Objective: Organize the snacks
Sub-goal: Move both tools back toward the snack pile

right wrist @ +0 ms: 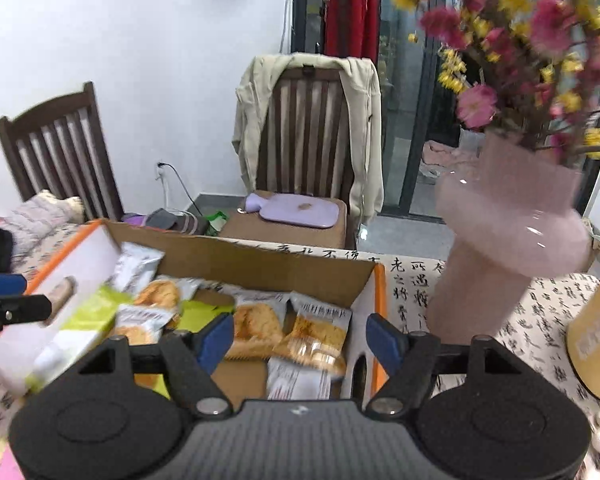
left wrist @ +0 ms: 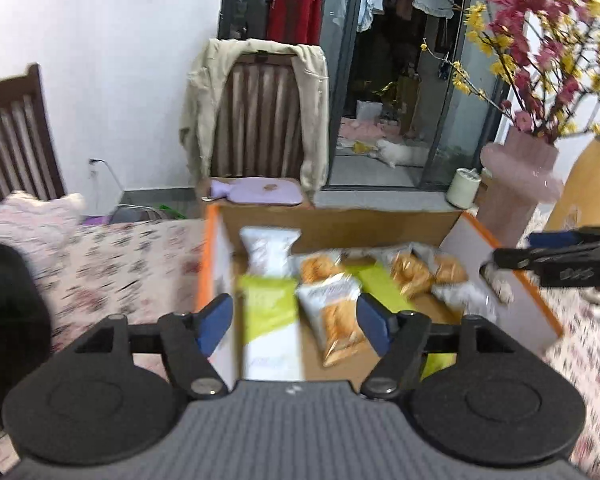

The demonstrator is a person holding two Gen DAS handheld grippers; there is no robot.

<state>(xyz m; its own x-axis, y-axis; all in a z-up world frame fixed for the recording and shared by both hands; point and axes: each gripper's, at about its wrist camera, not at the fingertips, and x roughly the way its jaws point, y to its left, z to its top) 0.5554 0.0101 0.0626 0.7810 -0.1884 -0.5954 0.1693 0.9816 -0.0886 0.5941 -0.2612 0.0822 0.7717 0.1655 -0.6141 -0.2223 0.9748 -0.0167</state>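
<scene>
Orange and silver snack bags (right wrist: 256, 326) lie in the brown cardboard box (right wrist: 260, 268). The left gripper (left wrist: 294, 322) and right gripper (right wrist: 300, 340) hang over it, both wide and holding nothing. A tall pink glass vase (right wrist: 512, 248) stands just beside the box.

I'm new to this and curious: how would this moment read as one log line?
left claw: open, empty | right claw: open, empty | both above cardboard box | snack packets inside
</scene>
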